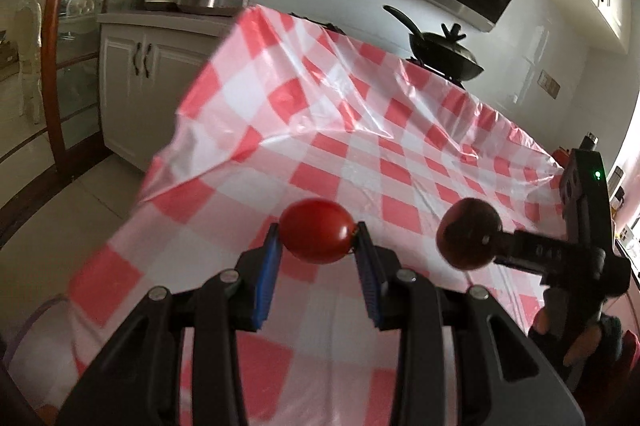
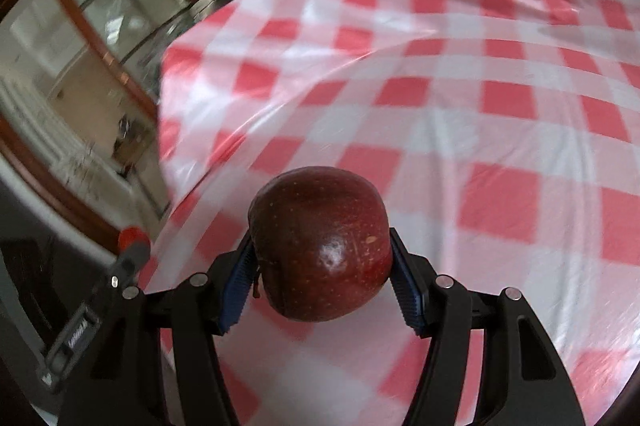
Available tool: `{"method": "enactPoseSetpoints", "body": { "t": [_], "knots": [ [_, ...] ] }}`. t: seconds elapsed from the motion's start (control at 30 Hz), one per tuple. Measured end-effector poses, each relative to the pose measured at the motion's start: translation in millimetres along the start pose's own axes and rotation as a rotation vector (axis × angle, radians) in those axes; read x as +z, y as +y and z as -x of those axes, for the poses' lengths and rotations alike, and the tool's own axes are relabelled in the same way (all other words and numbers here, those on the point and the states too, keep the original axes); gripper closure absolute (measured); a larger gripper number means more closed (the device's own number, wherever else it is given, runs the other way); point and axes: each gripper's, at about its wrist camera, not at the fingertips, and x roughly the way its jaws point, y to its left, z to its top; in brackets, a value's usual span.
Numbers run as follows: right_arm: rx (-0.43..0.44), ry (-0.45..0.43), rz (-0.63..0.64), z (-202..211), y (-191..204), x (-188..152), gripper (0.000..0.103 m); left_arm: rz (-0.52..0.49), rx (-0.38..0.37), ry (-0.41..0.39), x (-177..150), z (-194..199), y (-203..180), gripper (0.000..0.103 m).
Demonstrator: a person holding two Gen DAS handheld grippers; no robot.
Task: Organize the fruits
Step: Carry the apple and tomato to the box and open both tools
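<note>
Above the checked cloth (image 1: 360, 146), left claw (image 1: 316, 238) grips a tomato (image 1: 316, 230); only right wrist shows right claw (image 2: 320, 258) clamping the apple (image 2: 320, 246)

Black plastic left gripper (image 1: 316, 246) and right gripper (image 2: 320, 266), each with ribbed blue pads (image 2: 406, 290) inside the fingertips and round silver screws (image 2: 444, 281) at the finger joints. Green light (image 1: 597, 174) glowing on the right gripper's housing.

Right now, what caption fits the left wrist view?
Left gripper holds a tomato; right gripper holds an apple above the checked cloth.
</note>
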Motion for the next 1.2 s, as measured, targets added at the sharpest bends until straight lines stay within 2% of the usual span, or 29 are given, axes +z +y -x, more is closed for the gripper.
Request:
{"method": "enactPoseSetpoints", "body": {
  "t": [0.33, 0.6, 0.83, 0.93, 1.07, 1.2],
  "knots": [
    [0.077, 0.106, 0.253, -19, 104, -49, 0.042, 0.043, 0.089, -0.045, -24, 55, 58, 0.066],
    [0.159, 0.173, 0.502, -31, 183, -96, 0.042, 0.134, 0.195, -0.058, -58, 104, 121, 0.066],
    [0.246, 0.272, 0.742, -45, 239, -158, 0.042, 0.236, 0.32, 0.011, -103, 124, 181, 0.066],
    [0.276, 0.342, 0.794, -57, 252, -181, 0.042, 0.276, 0.372, 0.055, -123, 125, 205, 0.066],
    [0.256, 0.424, 0.843, -82, 257, -206, 0.042, 0.309, 0.436, 0.116, -146, 120, 228, 0.066],
    [0.222, 0.513, 0.863, -113, 254, -226, 0.042, 0.347, 0.467, 0.176, -165, 114, 245, 0.066]
  ]
}}
